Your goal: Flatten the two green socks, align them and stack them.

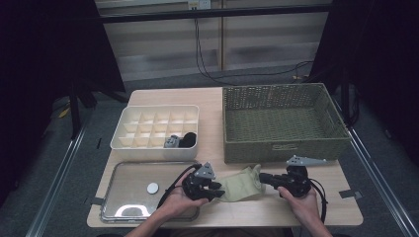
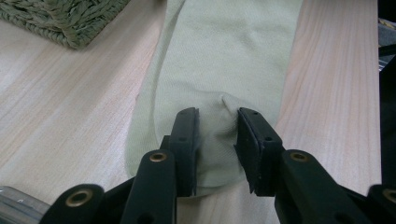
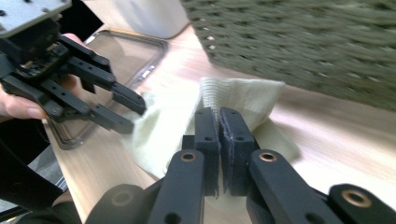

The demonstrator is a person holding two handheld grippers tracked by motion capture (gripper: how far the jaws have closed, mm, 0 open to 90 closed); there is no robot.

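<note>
Just in front of the woven basket (image 1: 284, 123), the pale green sock (image 1: 240, 182) is pinched at one end by the left gripper (image 2: 218, 135) and clamped at the other by the right gripper (image 3: 219, 140), seemingly to stretch it flat on the table (image 1: 212, 98).

Two black hand-held grippers. Left gripper (image 1: 216, 189): grey three-cornered plate on top, black cable looping off behind, open linkage bars. Right gripper (image 1: 263, 178): same grey plate, black cable trailing past the wrist. Matte black jaws with flat rectangular pads (image 2: 247, 140), small screw holes in them, brass-coloured pivot rivets at the knuckles. Bare forearms, no sleeves.
</note>
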